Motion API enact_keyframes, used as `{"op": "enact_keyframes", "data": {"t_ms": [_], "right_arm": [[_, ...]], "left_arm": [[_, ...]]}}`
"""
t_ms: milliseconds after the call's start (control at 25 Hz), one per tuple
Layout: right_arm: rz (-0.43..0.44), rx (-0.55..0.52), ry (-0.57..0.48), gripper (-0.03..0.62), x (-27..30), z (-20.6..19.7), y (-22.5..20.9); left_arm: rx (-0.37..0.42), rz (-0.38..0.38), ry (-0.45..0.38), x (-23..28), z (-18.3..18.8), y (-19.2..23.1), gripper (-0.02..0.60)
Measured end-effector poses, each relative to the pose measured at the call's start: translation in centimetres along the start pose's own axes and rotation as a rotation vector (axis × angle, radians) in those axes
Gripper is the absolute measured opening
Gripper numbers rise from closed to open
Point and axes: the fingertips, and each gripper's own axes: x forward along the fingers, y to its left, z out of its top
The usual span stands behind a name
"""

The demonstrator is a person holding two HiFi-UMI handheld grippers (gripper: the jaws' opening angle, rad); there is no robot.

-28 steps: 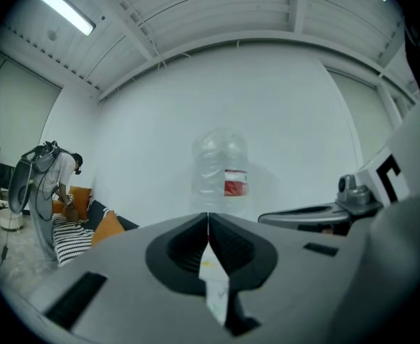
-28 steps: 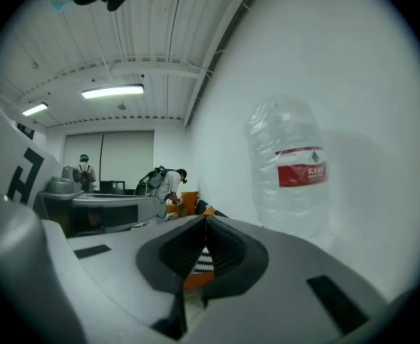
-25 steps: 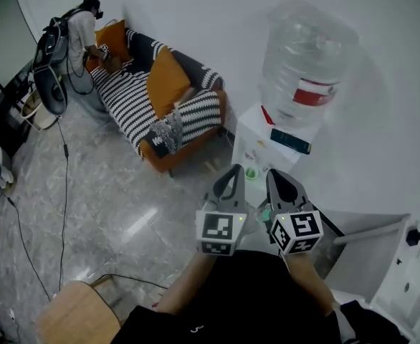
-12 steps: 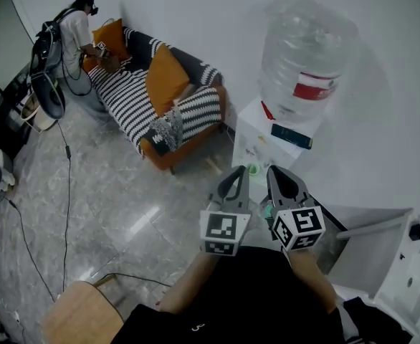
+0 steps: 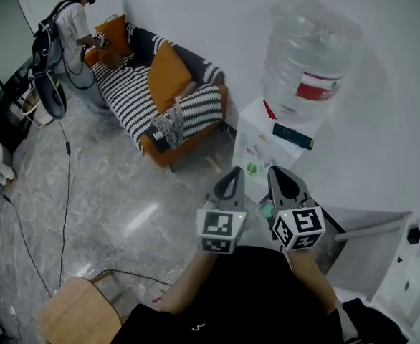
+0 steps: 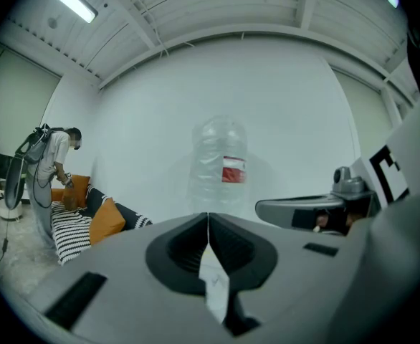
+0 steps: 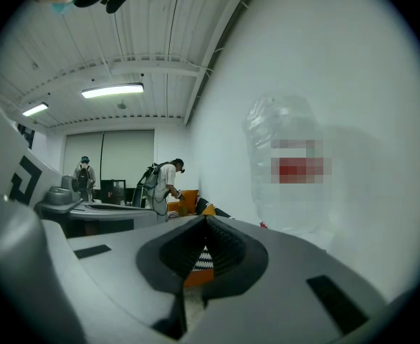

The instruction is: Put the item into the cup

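One large clear water bottle (image 5: 312,56) on a white dispenser cabinet (image 5: 264,138). Just before it, grey left gripper (image 5: 234,172) and right gripper (image 5: 275,172), jaws closed together, nothing held. Small green cup (image 5: 251,169) on dispenser's front, between their tips.

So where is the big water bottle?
The big water bottle is at the head view's upper right, standing on top of the white dispenser, to the right of the striped sofa.

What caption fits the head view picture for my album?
Both shut, left gripper and right gripper sit side by side facing a water dispenser, striped sofa nearby.
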Motion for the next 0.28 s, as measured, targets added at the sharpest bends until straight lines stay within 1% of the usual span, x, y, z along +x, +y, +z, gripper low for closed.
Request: {"op": "enact_keyframes", "data": {"t_ms": [280], "right_arm": [[0.004,0.000,0.003,0.011,-0.31,-0.10,-0.02]], "left_arm": [[-0.010,-0.002,0.003,-0.16,-0.15,-0.27,0.014]]}}
